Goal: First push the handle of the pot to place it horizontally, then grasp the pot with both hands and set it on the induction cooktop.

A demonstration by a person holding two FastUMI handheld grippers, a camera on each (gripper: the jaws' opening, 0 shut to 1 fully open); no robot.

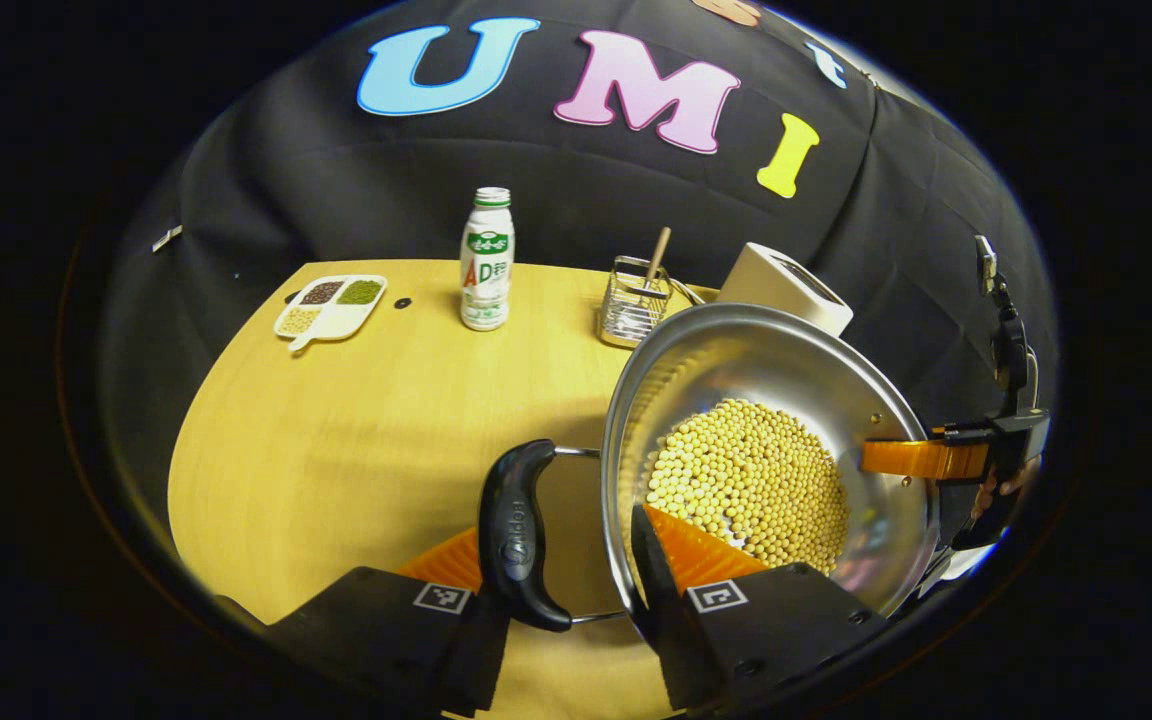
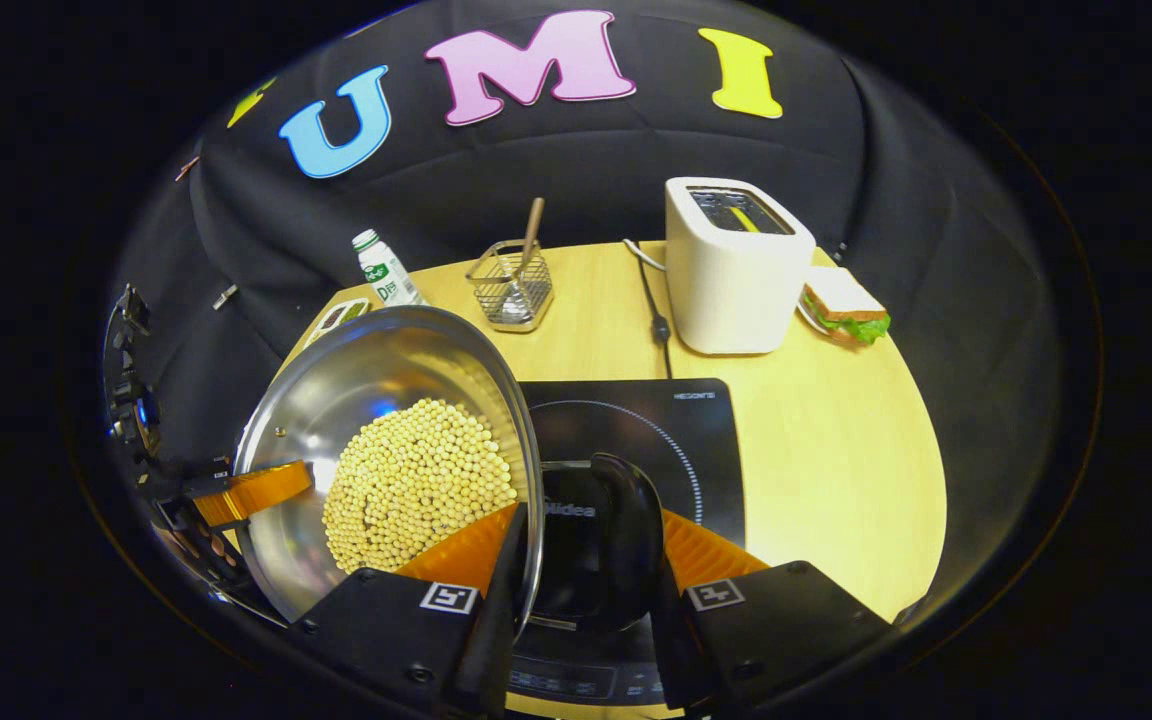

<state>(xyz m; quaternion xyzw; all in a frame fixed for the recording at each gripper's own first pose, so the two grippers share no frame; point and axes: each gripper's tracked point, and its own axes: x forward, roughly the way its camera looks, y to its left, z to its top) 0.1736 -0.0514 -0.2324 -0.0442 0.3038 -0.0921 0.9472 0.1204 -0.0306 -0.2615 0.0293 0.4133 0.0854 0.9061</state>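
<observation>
A steel pot (image 1: 786, 360) holding yellow soybeans (image 1: 751, 480) hangs between my two grippers. My left gripper (image 1: 561, 540) is shut on the pot's black left handle (image 1: 521, 530), one finger outside the handle and the other inside the pot wall. My right gripper (image 2: 586, 525) is shut on the opposite black handle (image 2: 601, 530) in the same way. Seen from the right gripper view, the pot (image 2: 366, 380) covers the left part of the black induction cooktop (image 2: 656, 430). The far gripper (image 1: 936, 460) and the hand holding it show across the pot.
On the wooden table (image 1: 336, 450) stand a drink bottle (image 1: 486, 260), a divided dish of beans (image 1: 329, 305) and a wire basket (image 2: 511, 285) with a stick. A white toaster (image 2: 736, 270), its cord and a sandwich (image 2: 844, 308) sit behind the cooktop.
</observation>
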